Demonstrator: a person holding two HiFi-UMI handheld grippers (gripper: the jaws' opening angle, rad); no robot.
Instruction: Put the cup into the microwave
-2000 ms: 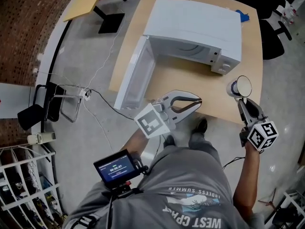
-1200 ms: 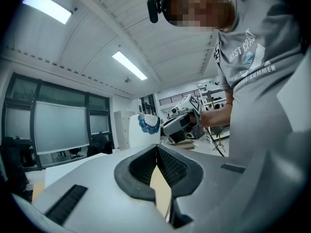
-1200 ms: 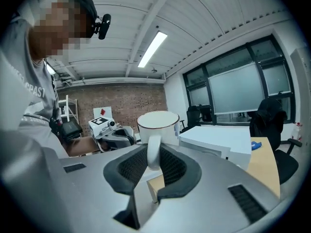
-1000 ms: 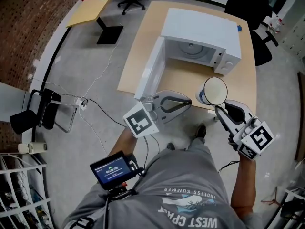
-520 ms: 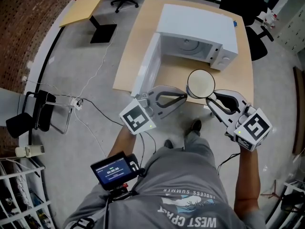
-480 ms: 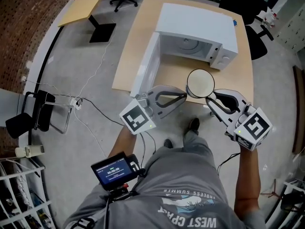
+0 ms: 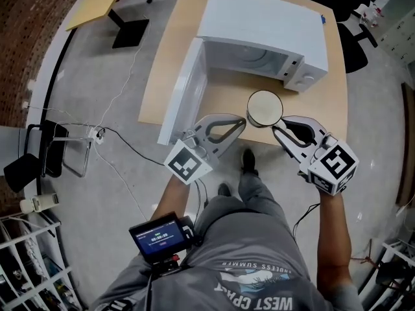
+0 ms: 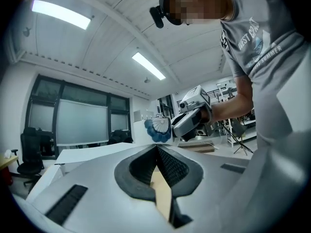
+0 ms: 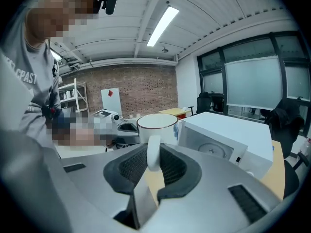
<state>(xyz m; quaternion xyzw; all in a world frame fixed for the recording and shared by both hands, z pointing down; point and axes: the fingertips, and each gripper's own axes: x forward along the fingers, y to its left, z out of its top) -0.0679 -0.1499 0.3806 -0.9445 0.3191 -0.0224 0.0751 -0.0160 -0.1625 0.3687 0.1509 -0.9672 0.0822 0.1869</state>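
White cup [image 7: 264, 107] with a dark rim and blue fan motif, white microwave [image 7: 266, 24], tan wooden table [image 7: 230, 99].

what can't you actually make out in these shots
Microwave inside: head view, its own top hides most of the chamber.
Cup bottom: right gripper view, the right gripper covers it.
Controls: head view, too small to read.
Whether the cup rests on the table: no view shows its base.
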